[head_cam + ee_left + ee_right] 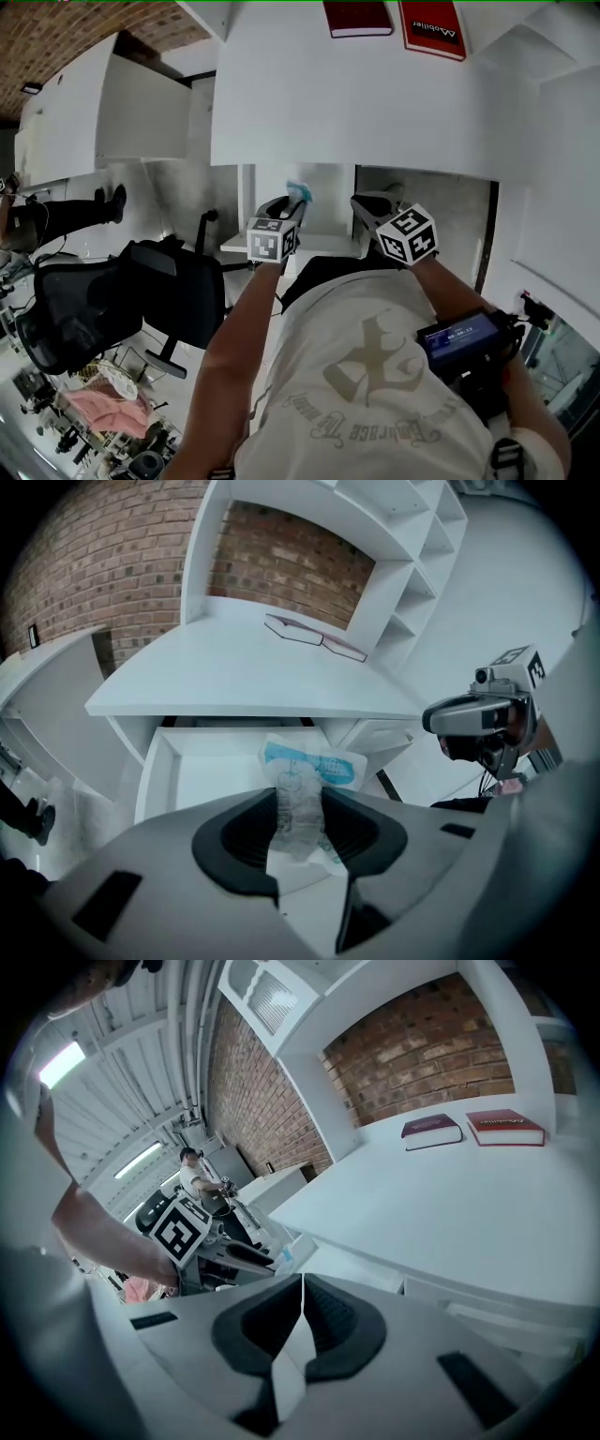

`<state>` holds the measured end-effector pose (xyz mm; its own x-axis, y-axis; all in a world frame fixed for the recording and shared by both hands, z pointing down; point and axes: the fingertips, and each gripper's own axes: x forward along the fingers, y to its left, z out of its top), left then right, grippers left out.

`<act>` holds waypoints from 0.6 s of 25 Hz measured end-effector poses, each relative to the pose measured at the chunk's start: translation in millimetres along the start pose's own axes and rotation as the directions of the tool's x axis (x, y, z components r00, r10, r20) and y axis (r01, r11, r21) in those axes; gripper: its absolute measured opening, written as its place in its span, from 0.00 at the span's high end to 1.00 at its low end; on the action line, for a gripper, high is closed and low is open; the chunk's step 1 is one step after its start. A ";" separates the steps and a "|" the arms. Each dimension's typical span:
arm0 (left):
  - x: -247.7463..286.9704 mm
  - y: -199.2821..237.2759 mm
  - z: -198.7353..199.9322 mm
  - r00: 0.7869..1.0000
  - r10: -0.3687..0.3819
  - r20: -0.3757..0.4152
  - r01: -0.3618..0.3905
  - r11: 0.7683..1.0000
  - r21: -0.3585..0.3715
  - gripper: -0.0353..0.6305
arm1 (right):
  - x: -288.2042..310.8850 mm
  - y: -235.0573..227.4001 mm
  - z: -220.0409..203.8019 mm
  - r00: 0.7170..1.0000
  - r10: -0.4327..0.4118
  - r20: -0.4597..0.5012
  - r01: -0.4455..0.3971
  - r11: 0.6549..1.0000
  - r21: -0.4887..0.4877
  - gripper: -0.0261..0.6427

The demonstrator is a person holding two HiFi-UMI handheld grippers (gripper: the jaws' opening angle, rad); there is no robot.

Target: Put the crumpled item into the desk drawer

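Note:
The crumpled item (314,766) is a clear plastic wrapper with blue print. My left gripper (298,799) is shut on it and holds it over the open white desk drawer (187,775). In the head view the wrapper (302,191) shows as a pale blue scrap at the tip of the left gripper (292,204), just under the desk's front edge and above the drawer (328,242). My right gripper (364,202) hovers close to its right. In the right gripper view its jaws (301,1288) meet with nothing between them, and the left gripper (239,1255) is at the lower left.
Two red books (358,17) (433,26) lie at the back of the white desktop (356,103). A black office chair (112,300) stands left of the person. White shelves (412,564) rise at the desk's right. A person (197,1180) stands far off.

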<state>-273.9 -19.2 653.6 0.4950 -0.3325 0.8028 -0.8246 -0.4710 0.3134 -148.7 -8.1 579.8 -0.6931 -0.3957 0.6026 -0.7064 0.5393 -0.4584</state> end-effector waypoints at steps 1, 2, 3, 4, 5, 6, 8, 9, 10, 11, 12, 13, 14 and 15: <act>2.6 -2.2 0.8 1.000 -0.007 -0.005 0.007 1.000 0.000 0.70 | -1.1 -1.8 -2.1 1.000 -0.005 -0.002 0.005 1.000 0.001 0.93; 4.5 -2.4 1.7 1.000 -0.011 -0.012 0.011 1.000 0.005 0.70 | -0.4 -3.3 -3.8 1.000 -0.009 -0.002 0.009 1.000 0.000 0.93; 5.1 -1.1 3.2 1.000 -0.012 -0.020 0.012 1.000 0.014 0.70 | 1.9 -4.0 -5.0 1.000 -0.010 -0.003 0.010 1.000 -0.003 0.93; 5.3 1.1 4.9 1.000 -0.010 -0.029 0.011 1.000 0.024 0.70 | 5.2 -4.2 -5.5 1.000 -0.009 -0.003 0.009 1.000 -0.007 0.93; 6.0 3.6 6.0 0.999 -0.007 -0.039 0.008 1.000 0.028 0.70 | 8.5 -4.5 -5.8 1.000 -0.007 -0.003 0.007 1.000 -0.010 0.93; 8.0 6.1 6.0 0.999 -0.002 -0.050 0.004 1.000 0.026 0.70 | 11.1 -5.4 -6.2 1.000 -0.003 -0.002 0.003 1.000 -0.010 0.93; 17.5 8.4 2.1 0.997 0.002 -0.078 -0.001 1.000 0.010 0.70 | 14.2 -10.3 -9.7 1.000 0.003 -0.004 -0.003 1.000 -0.001 0.93; 24.7 8.6 -1.0 0.996 0.001 -0.093 0.000 1.000 0.005 0.70 | 15.5 -14.3 -12.5 1.000 0.006 -0.006 -0.006 1.000 0.006 0.93; 32.2 9.0 -3.7 0.994 -0.001 -0.106 0.001 1.000 0.006 0.70 | 17.0 -18.6 -14.7 1.000 0.009 -0.007 -0.009 1.000 0.012 0.93; 39.0 9.8 -5.4 0.993 -0.001 -0.117 0.002 1.000 0.009 0.70 | 18.4 -22.4 -15.5 1.000 0.011 -0.009 -0.011 1.000 0.017 0.93; 44.2 11.0 -6.1 0.992 -0.001 -0.125 0.003 1.000 0.013 0.70 | 19.4 -25.3 -15.1 1.000 0.013 -0.010 -0.013 1.000 0.020 0.93; 47.5 11.9 -6.2 0.991 -0.001 -0.131 0.003 1.000 0.013 0.70 | 19.9 -27.1 -14.1 1.000 0.016 -0.012 -0.016 1.000 0.022 0.93; 49.5 12.7 -6.1 0.991 0.000 -0.137 0.002 1.000 0.011 0.70 | 20.5 -28.2 -13.2 1.000 0.019 -0.014 -0.019 1.000 0.022 0.93; 51.2 13.7 -6.4 0.990 0.002 -0.143 -0.001 1.000 0.007 0.70 | 21.7 -29.1 -12.7 1.000 0.023 -0.016 -0.023 0.999 0.022 0.93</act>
<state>-261.6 -37.4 702.2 0.4489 -0.2128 0.8679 -0.8233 -0.4762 0.3090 -141.4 -23.0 614.5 -0.7070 -0.3714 0.6018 -0.6934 0.5314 -0.4866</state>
